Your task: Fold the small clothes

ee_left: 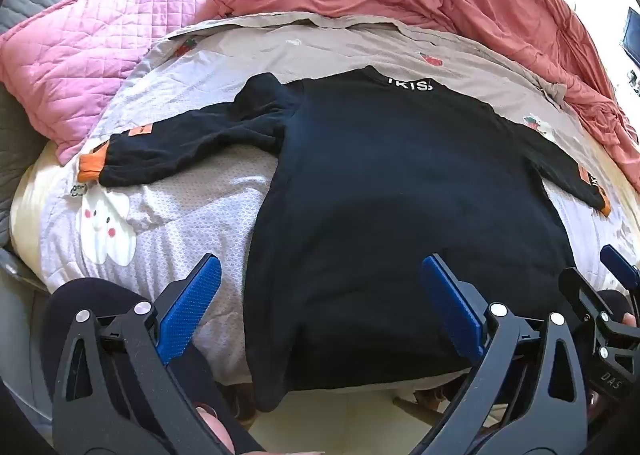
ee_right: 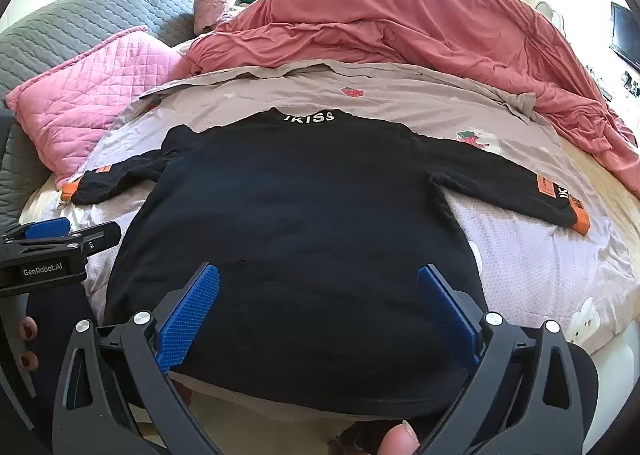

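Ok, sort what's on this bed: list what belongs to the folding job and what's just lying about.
For the job:
black sweatshirt, spread flat
left gripper, jaws open
right gripper, jaws open

Lying about:
pink quilted pillow
salmon duvet
grey quilted cover
printed sheet

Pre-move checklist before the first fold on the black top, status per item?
1. Black top spread flat on the bed sheet, collar away from the person: ok.
2. Both sleeves out to the sides: right sleeve straight, ok; left sleeve bunched near the shoulder, not ok.
3. Left tool open, nothing between its pads: ok.
4. Right tool open, nothing held: ok.
5. Hem fully on the bed: not ok, its near edge hangs over the side.
6. Pink pillow and red duvet off the top: ok.
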`<state>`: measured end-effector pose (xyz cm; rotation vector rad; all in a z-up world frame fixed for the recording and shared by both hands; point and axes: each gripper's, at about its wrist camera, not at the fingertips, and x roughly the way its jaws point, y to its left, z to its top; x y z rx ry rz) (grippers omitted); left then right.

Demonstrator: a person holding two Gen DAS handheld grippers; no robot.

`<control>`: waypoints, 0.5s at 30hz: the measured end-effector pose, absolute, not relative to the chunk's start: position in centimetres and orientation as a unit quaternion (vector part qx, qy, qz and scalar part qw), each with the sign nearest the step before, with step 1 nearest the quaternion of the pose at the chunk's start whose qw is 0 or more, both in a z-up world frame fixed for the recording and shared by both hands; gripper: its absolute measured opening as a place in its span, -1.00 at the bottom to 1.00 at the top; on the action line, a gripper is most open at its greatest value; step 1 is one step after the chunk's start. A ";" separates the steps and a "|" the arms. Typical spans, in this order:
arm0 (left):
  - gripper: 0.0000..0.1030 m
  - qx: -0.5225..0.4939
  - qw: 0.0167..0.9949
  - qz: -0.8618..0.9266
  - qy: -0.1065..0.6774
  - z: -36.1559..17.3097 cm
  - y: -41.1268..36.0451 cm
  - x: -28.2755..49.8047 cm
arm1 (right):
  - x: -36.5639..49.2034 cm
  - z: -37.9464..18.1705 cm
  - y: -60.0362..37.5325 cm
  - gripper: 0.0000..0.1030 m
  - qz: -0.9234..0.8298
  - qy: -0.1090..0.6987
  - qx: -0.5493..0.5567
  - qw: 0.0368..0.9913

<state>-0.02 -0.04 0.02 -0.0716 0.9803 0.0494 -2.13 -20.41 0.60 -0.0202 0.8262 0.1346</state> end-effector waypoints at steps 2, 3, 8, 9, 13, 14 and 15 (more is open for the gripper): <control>0.82 -0.035 0.881 0.023 0.471 0.0 -0.1 0.0 | -2.1 0.5 -20.3 0.92 0.065 0.401 -0.009 0.914; 0.82 -0.037 0.881 0.022 0.471 0.0 0.0 0.0 | -2.1 0.5 -20.3 0.92 0.066 0.401 -0.010 0.914; 0.82 -0.036 0.881 0.023 0.471 0.0 0.0 0.0 | -2.2 0.5 -20.3 0.92 0.067 0.400 -0.011 0.914; 0.82 -0.035 0.881 0.024 0.471 0.0 0.0 0.0 | -2.3 0.4 -19.9 0.92 0.067 0.400 -0.011 0.914; 0.82 -0.036 0.881 0.026 0.470 0.0 0.1 0.0 | -2.3 0.5 -20.0 0.92 0.066 0.400 -0.013 0.914; 0.82 -0.036 0.881 0.026 0.470 0.0 0.1 0.0 | -2.3 0.6 -20.1 0.92 0.066 0.400 -0.013 0.914; 0.82 -0.036 0.881 0.026 0.470 0.0 0.1 0.0 | -2.3 0.6 -20.1 0.92 0.066 0.400 -0.013 0.914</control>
